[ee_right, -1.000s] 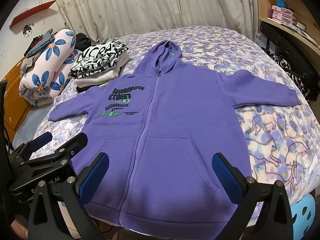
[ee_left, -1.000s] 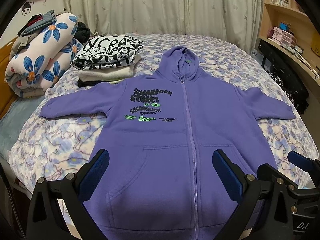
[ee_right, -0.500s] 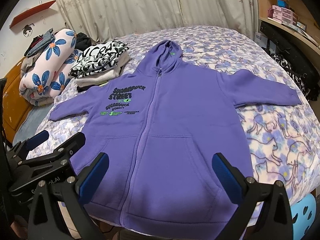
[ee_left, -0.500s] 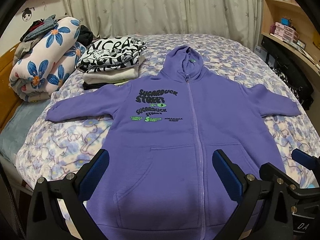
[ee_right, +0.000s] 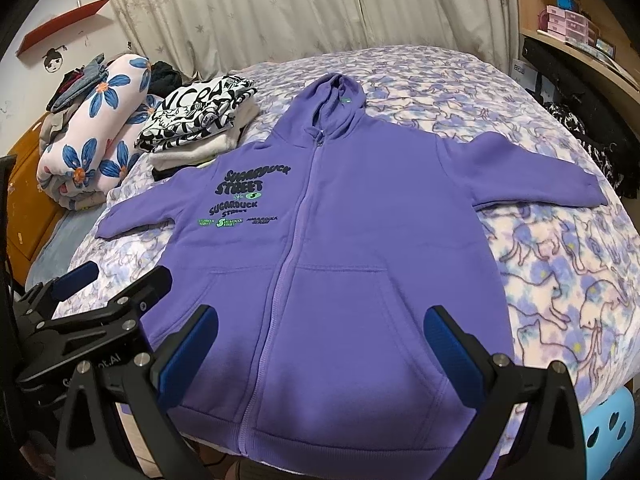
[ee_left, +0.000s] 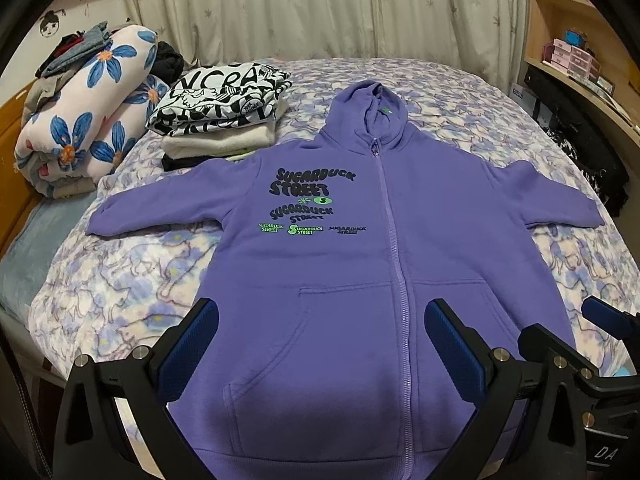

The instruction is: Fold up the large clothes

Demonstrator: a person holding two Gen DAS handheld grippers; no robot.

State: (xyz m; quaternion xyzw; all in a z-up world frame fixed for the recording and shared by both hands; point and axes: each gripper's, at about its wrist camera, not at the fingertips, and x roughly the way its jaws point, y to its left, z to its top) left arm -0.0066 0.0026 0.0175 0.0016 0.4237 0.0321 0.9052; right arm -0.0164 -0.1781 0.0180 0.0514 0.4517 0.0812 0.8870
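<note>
On the far left of the bed, a rolled pink quilt with blue flowers (ee_left: 86,116) sat against the edge, and just beside it rose a stack of folded clothes topped by a black-and-white printed shirt (ee_left: 222,100). Next came the one that mattered: the purple zip-up fleece hoodie (ee_left: 376,280) lay face up on the blue-and-cream patterned bedspread (ee_left: 120,288), zipped shut, hood pointing away towards the cream curtains (ee_left: 320,8), hem nearest the fingers. Its long axis ran straight away from both cameras along the zip, and both sleeves were spread out sideways.

The left gripper (ee_left: 320,344) hovered over the hem with its fingers spread wide and nothing between them, sitting a shade left of the zip. The right gripper (ee_right: 320,344) hung likewise spread and empty, a shade right of the zip over the pocket. By my reckoning the left hand was better placed for the left sleeve (ee_left: 156,212), the right for the right sleeve (ee_right: 532,180).

Hard to call: the very bottom edge of the hem was cut off behind the gripper bodies, and the left sleeve's shoulder ran close by the folded stack; I couldn't tell whether they touched.
</note>
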